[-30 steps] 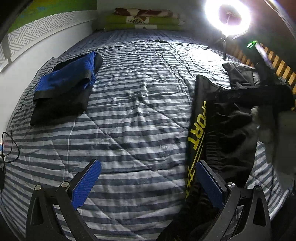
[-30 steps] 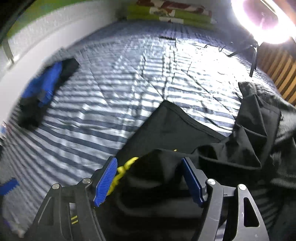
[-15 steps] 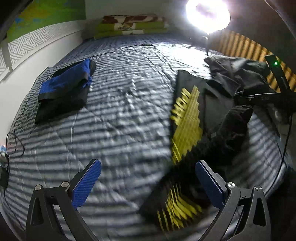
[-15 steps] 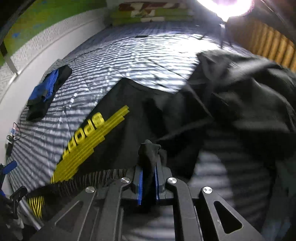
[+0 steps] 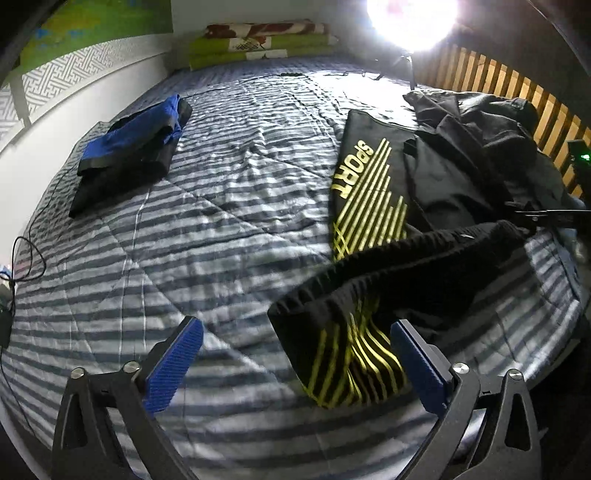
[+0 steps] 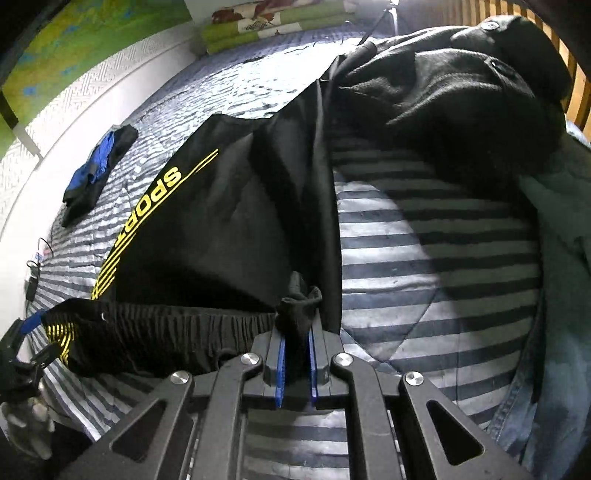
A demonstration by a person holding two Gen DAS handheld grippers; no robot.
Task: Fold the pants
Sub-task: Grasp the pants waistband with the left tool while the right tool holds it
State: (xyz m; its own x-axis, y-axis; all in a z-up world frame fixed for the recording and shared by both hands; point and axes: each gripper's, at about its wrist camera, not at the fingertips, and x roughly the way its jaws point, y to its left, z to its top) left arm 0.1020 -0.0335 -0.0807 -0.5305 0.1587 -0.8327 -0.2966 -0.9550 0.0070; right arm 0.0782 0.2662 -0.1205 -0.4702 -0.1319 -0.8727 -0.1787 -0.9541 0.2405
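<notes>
striped quilt [image 5: 229,206] | folded blue-black garment [image 5: 129,147] far-left | ring light [image 5: 410,18] | dark clothes pile [image 5: 480,129]

The pants [image 5: 373,192] are black, with yellow diagonal stripes and the yellow word SPORT along one leg. The bed cover [image 5: 229,221] is striped in grey-blue and white, with quilted seams. At far left, the folded clothes [image 5: 125,155] are blue and black. At far right, the heap [image 5: 480,140] is black. Each hand-held gripper is black with blue pads [image 5: 173,365]. The far pillows [image 5: 258,44] are green, with a brown-and-white one on top. The rail [image 5: 498,85] at right is orange wood.
</notes>
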